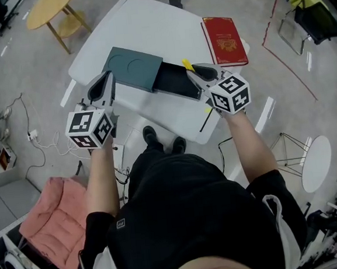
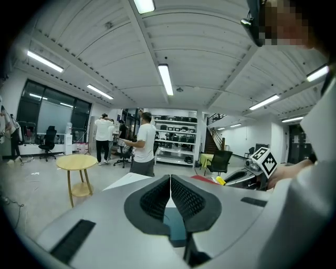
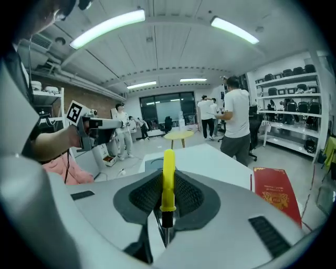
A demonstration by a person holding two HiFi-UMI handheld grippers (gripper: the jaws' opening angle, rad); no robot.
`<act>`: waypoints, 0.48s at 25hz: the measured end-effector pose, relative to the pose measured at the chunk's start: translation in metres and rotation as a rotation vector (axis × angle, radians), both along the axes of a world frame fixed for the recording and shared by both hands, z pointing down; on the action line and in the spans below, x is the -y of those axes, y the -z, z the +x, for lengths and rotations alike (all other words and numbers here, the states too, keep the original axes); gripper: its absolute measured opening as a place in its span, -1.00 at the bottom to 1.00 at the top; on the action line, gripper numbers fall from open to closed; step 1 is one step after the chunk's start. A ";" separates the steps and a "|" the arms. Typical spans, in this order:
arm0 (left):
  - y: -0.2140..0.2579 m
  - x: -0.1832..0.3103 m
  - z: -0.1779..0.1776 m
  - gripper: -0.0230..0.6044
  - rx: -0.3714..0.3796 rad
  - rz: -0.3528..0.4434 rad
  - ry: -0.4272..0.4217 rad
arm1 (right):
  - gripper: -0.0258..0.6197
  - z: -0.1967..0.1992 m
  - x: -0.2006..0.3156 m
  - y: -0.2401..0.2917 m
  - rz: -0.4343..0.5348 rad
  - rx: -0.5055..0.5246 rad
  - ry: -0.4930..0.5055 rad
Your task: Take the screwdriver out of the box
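My right gripper is shut on a screwdriver. Its yellow handle points away between the pads, and the dark shaft runs back under the gripper. It hangs above the open dark box, whose teal lid lies to the left on the white table. My left gripper is shut with nothing between its jaws and hovers above the table's near left edge, beside the lid. In the left gripper view the right gripper shows with the yellow handle.
A red book lies on the table right of the box. A round wooden side table stands on the floor beyond. Several people stand at the back of the room. Pink cushion and cables lie left.
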State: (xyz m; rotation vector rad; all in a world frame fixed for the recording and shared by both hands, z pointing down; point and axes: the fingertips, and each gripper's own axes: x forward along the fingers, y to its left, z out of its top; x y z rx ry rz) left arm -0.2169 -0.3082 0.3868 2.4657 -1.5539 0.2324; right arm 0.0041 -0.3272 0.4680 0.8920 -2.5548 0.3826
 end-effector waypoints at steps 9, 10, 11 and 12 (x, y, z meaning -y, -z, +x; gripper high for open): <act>0.031 -0.028 0.008 -0.87 0.025 0.024 0.020 | -0.67 0.006 -0.025 0.048 0.060 0.142 0.030; 0.035 -0.029 0.005 -0.87 0.021 0.029 0.020 | -0.67 0.006 -0.027 0.054 0.068 0.152 0.030; 0.039 -0.030 0.003 -0.87 0.019 0.035 0.018 | -0.67 0.006 -0.030 0.061 0.076 0.164 0.028; 0.042 -0.031 0.000 -0.87 0.020 0.040 0.015 | -0.67 0.004 -0.031 0.066 0.083 0.180 0.026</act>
